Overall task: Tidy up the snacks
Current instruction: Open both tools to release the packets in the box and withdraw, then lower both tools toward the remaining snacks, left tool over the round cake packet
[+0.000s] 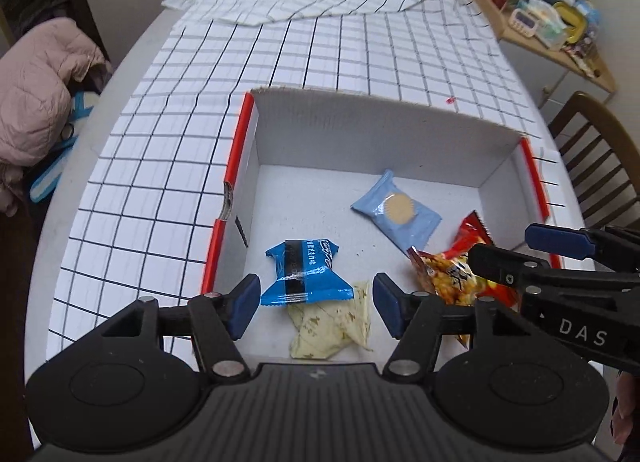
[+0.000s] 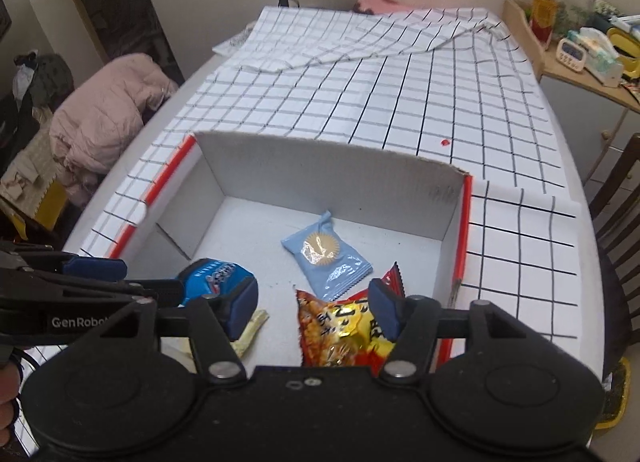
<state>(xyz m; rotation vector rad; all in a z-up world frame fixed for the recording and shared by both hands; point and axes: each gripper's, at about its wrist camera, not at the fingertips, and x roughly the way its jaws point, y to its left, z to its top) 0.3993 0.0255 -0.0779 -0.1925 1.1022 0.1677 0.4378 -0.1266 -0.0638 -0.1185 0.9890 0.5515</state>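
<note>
White corrugated cardboard forms the box (image 1: pixel 372 130), our landmark, whose two side walls carry red-orange edging and which stands on the checked cloth (image 1: pixel 280 54) covering the desk (image 1: pixel 52 190). Four snack packets lie on the box floor. We see the dark blue packet (image 1: pixel 306 272) toward the left wall, resting partly over a pale cream packet (image 1: pixel 332 328) at the near edge of the box. A light blue packet (image 1: pixel 396 212) printed with a round biscuit lies nearer the far wall, roughly mid-floor. A red and yellow packet (image 2: pixel 340 332) lies by the right wall, at the near edge.

We find the left tool (image 1: pixel 316 302) poised over the near-left part of the box, its blue-padded fingers spread wide on either side of the dark blue packet and holding nothing; whether the pads touch the wrapper we cannot tell. The right tool (image 2: pixel 312 306) hangs over the near-right part of the box, its fingers likewise spread, with the red and yellow packet below and between them, ungripped.

Beyond the far wall of the box the cloth is folded back on itself. Left of the box, off the desk, lies a pink quilted jacket (image 2: pixel 108 114); right of it stand a wooden chair (image 1: pixel 596 150) and a cluttered shelf (image 1: pixel 556 18).
</note>
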